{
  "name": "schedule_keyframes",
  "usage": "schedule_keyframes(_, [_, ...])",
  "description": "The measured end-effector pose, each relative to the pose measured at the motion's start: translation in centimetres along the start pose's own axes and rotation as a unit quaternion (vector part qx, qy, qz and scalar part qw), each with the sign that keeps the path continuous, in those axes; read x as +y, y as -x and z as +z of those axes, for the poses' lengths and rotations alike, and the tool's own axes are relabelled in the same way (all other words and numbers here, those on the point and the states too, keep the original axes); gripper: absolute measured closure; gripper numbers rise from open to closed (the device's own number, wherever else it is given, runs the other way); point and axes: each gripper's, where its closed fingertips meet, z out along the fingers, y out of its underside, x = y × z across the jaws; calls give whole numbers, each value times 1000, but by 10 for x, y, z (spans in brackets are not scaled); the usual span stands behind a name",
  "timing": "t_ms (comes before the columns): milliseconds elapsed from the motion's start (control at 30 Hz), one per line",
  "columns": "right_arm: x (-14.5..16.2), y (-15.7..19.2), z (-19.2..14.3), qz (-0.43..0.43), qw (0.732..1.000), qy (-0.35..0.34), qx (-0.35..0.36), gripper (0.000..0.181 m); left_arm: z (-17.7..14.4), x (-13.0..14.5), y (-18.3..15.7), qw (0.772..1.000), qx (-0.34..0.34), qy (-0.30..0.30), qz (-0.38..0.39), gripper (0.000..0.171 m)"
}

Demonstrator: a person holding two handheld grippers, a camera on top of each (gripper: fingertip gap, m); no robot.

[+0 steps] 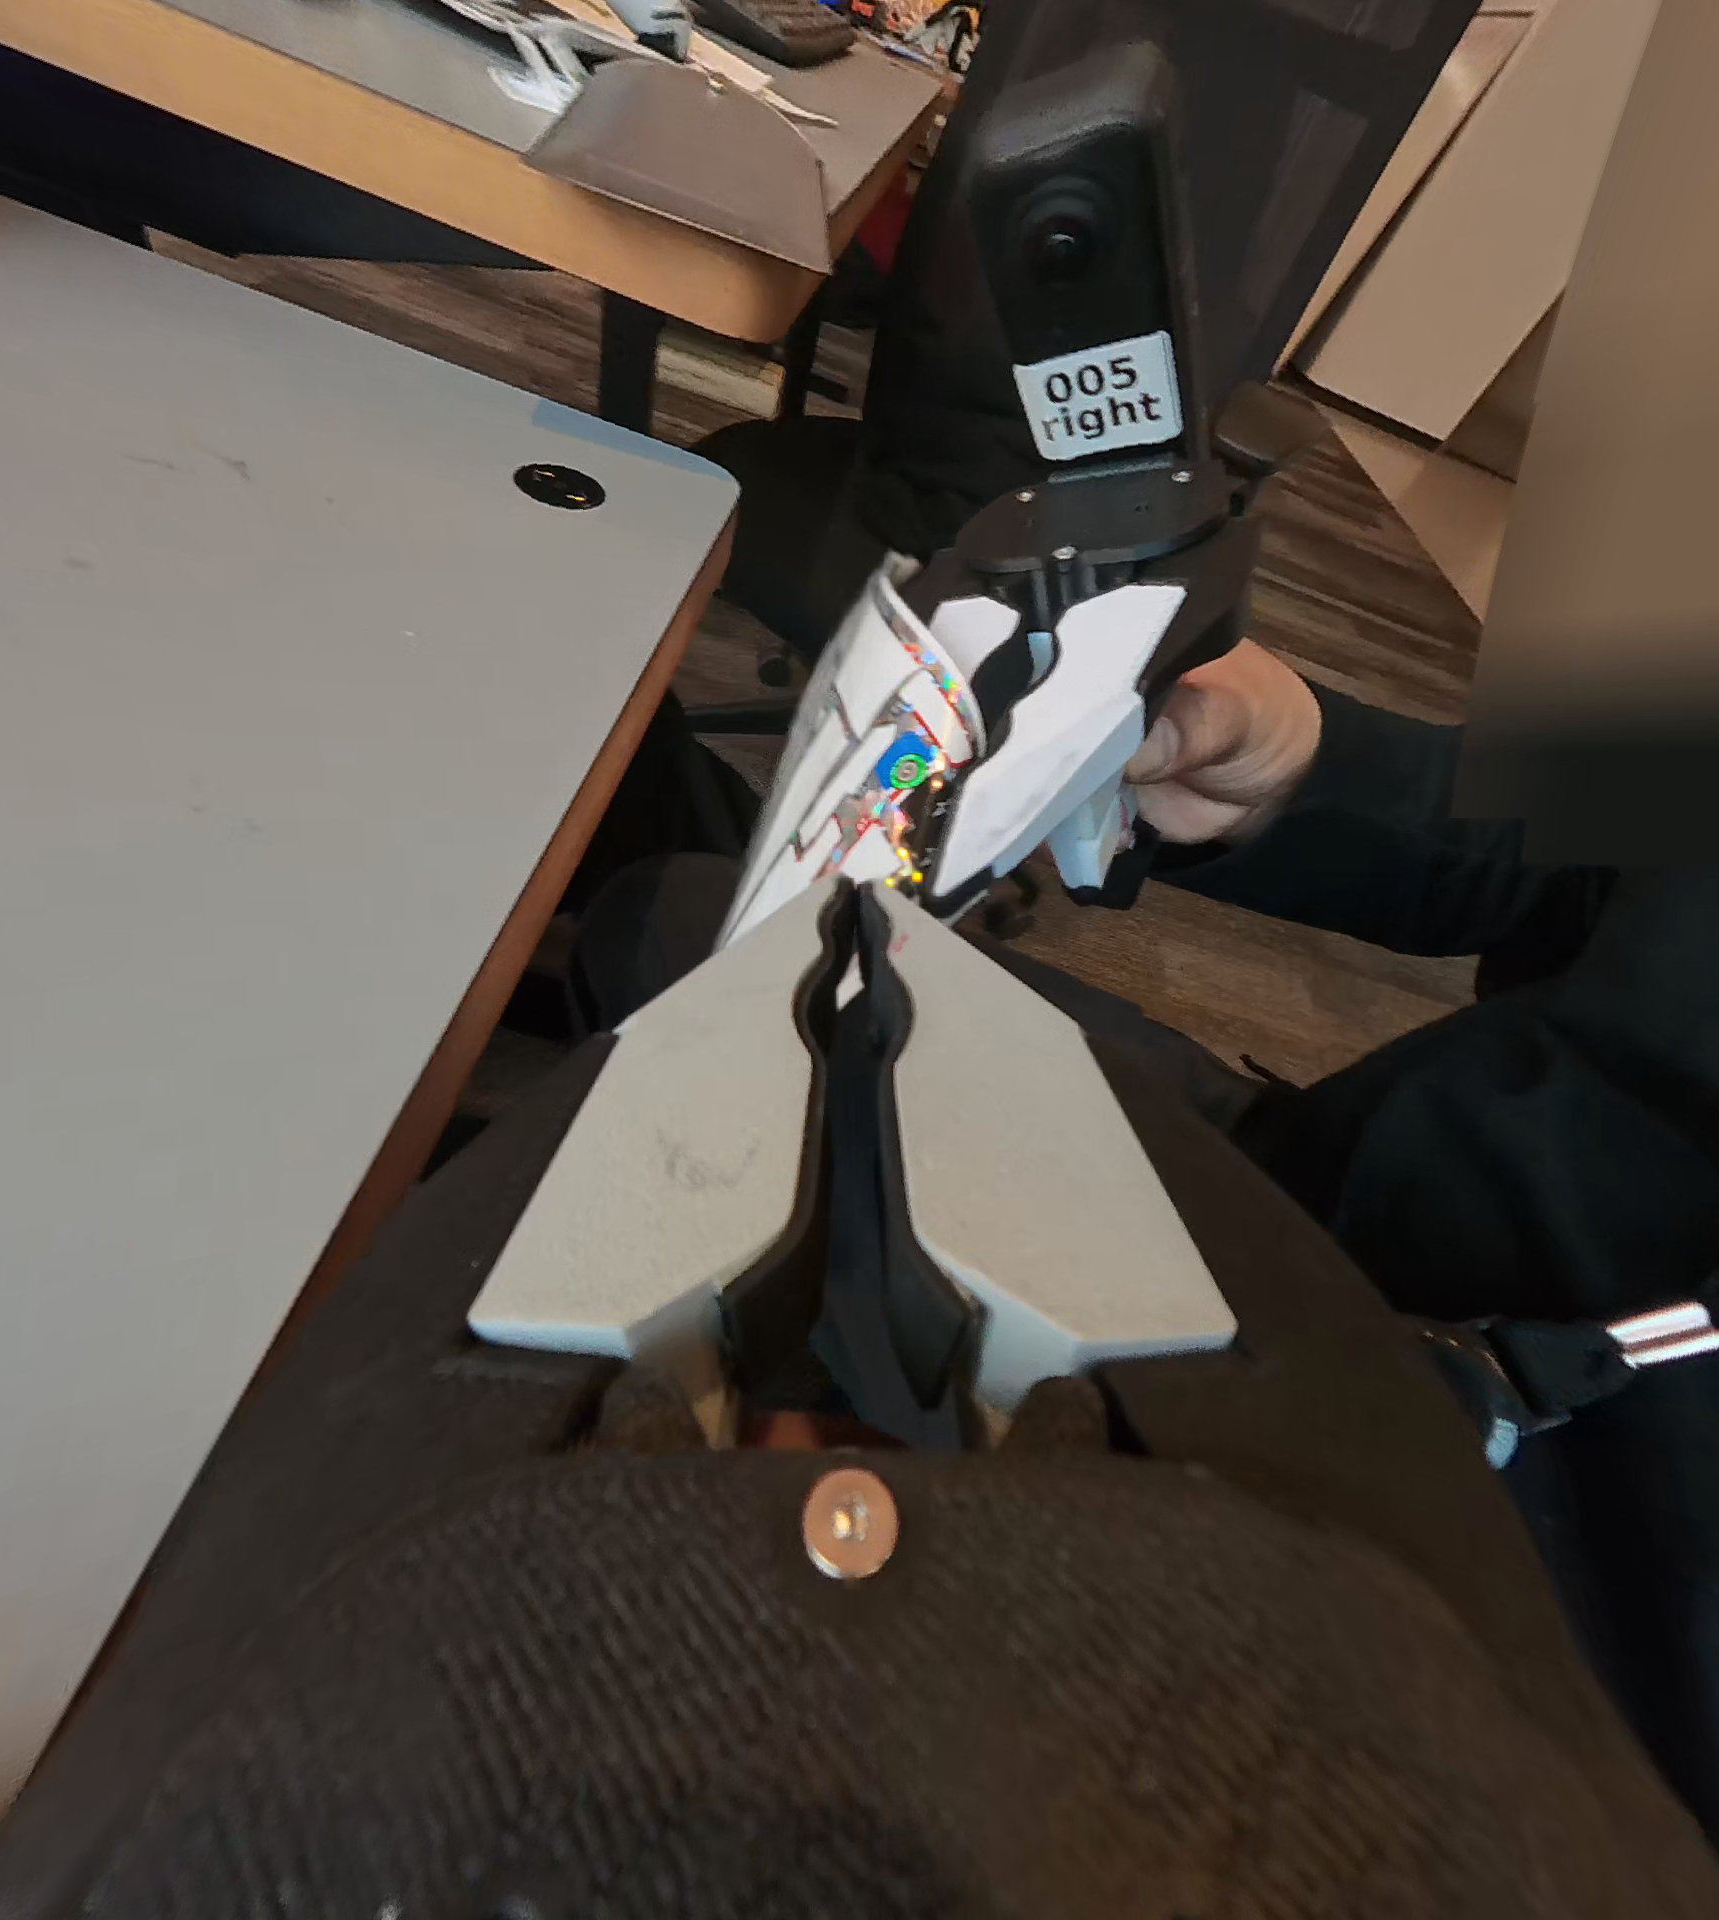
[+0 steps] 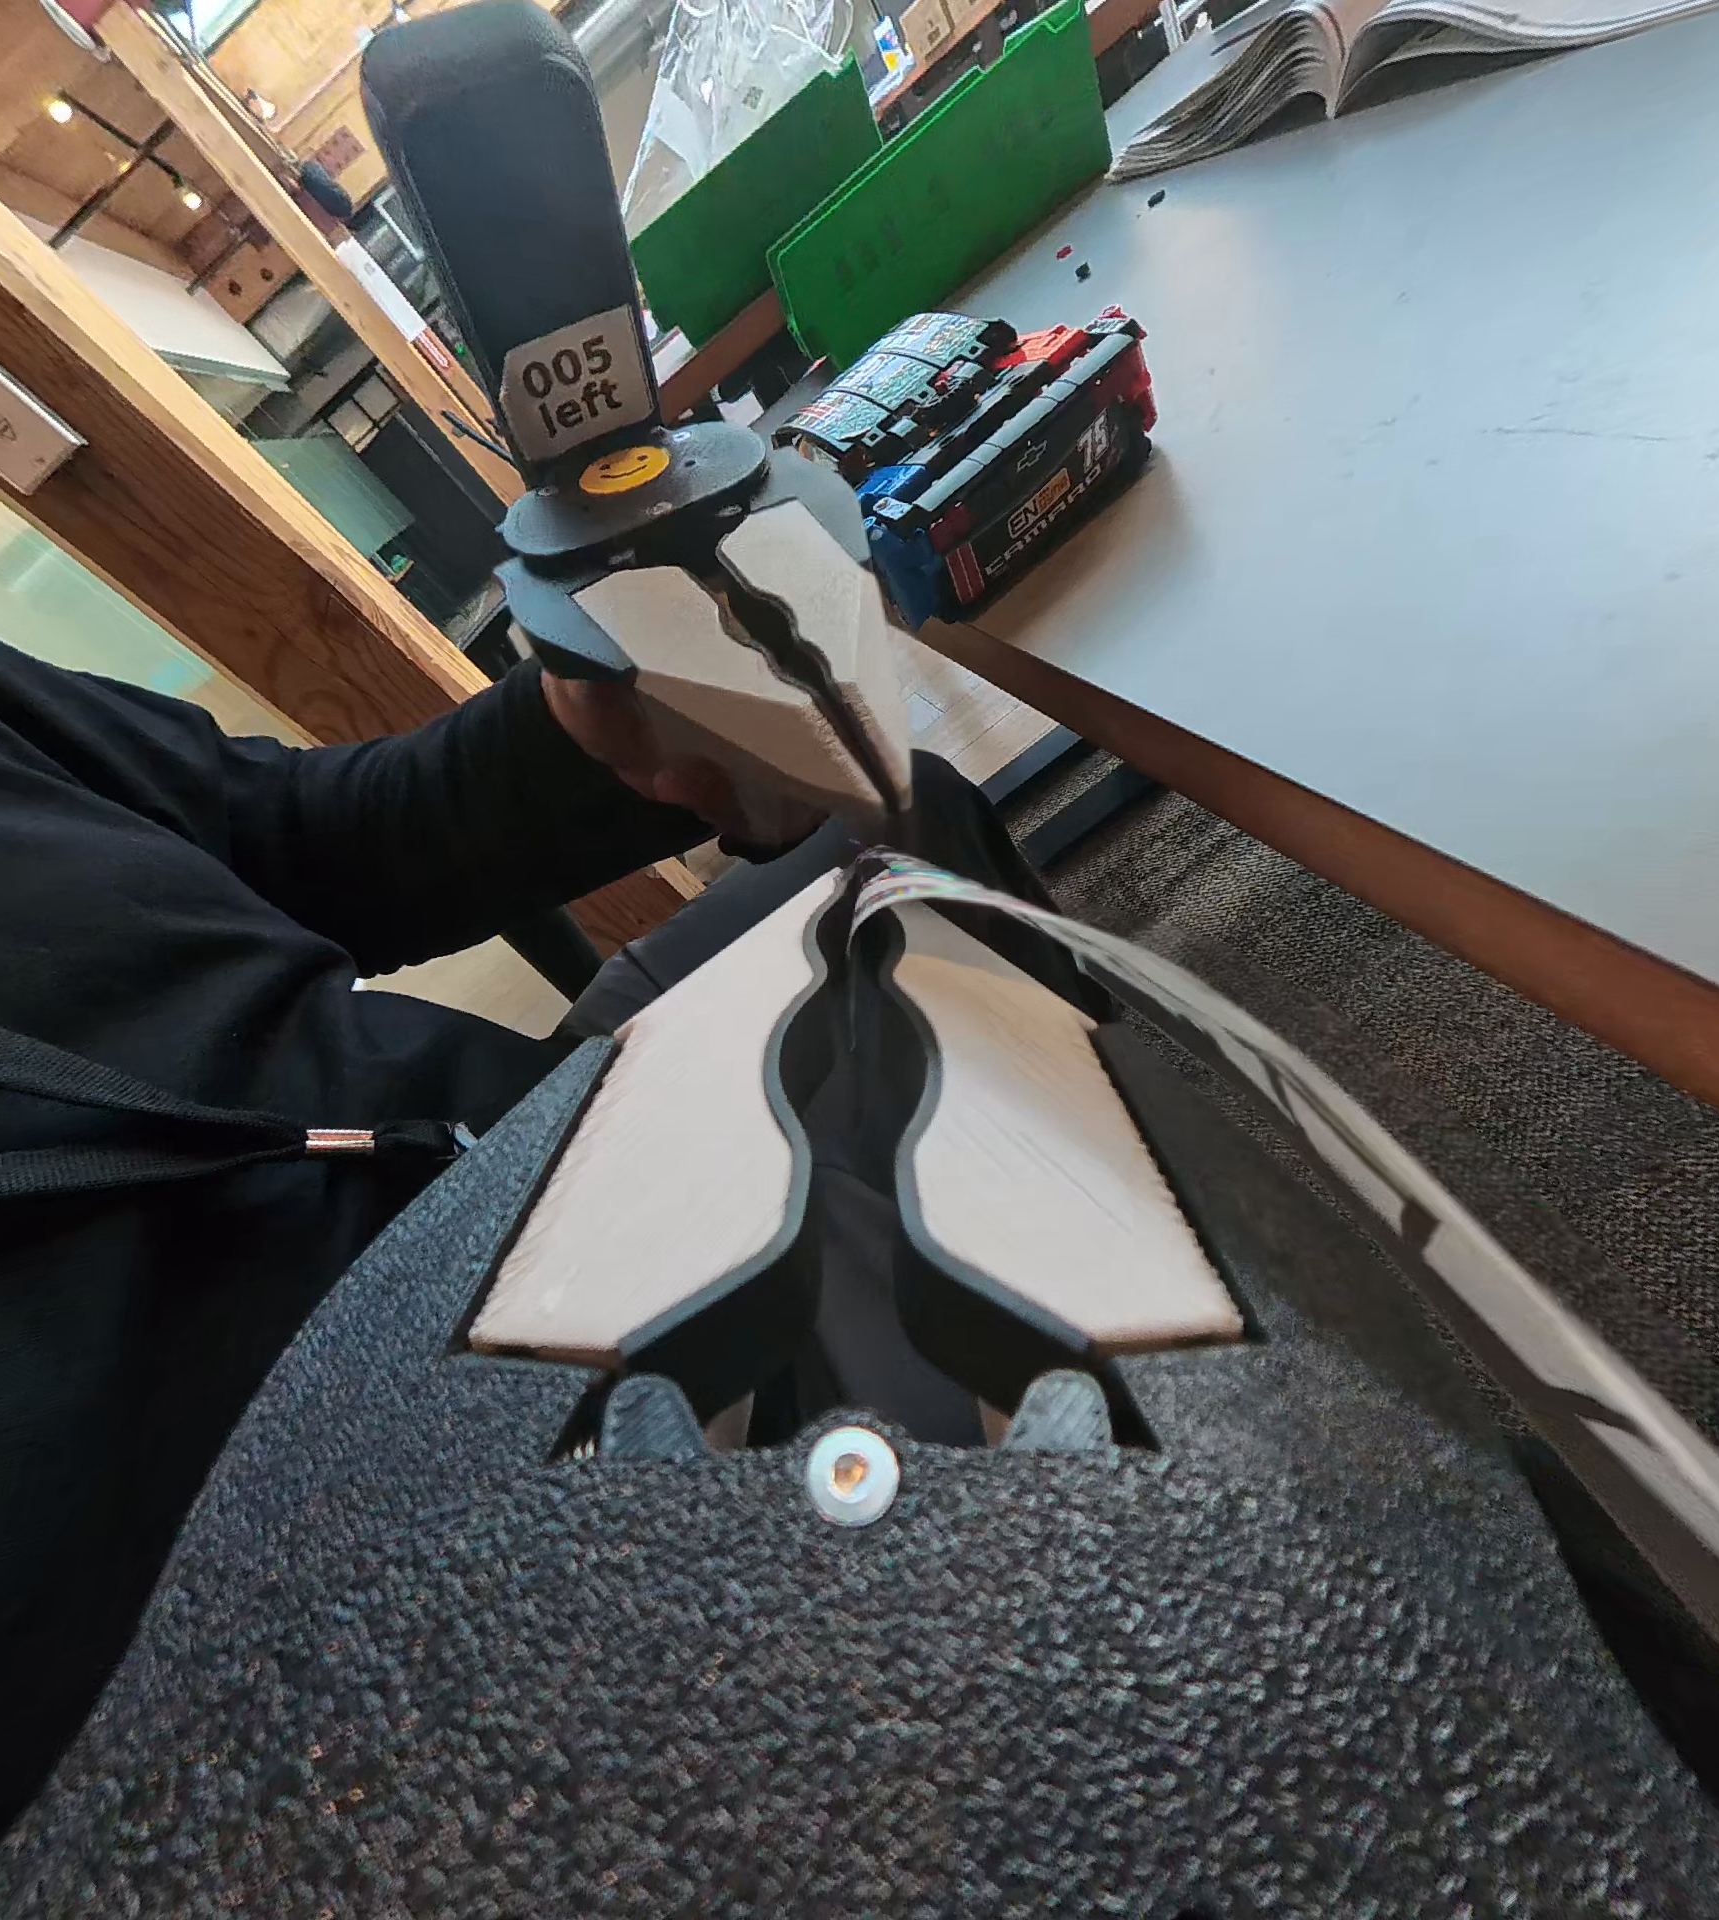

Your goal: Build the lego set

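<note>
Both grippers hang off the worktop [image 2: 1457,436] edge over open floor, left gripper [image 1: 860,914] jaws pressed together, right gripper [image 2: 860,894] pinching a sticker sheet [image 2: 1354,1122] that trails back rightward.

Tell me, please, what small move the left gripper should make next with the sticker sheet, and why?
Probably peel gently away. The right gripper is shut on the sticker sheet, and the left gripper looks shut at the sheet's edge, both off the table, beside the lego car.
</note>
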Motion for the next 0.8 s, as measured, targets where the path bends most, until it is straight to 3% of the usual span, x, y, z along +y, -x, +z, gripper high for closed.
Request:
schedule_keyframes(300, [0, -2, 0, 1, 1000, -1, 3, 181, -4, -5, -4, 1000, 22, -3, -22, 171])
schedule_keyframes(433, [-1, 1, 1, -6, 1000, 0, 3, 181, -4, -2, -6, 999, 8, 26, 19, 171])
schedule_keyframes(500, [-2, 2, 1, -11, 1000, -1, 1, 181, 0, 8, -6, 996, -7, 62, 60, 143])
schedule_keyframes(800, [0, 3, 3, -27, 1000, 5, 8, 181, 0, 6, -13, 994, 7, 71, 82, 164])
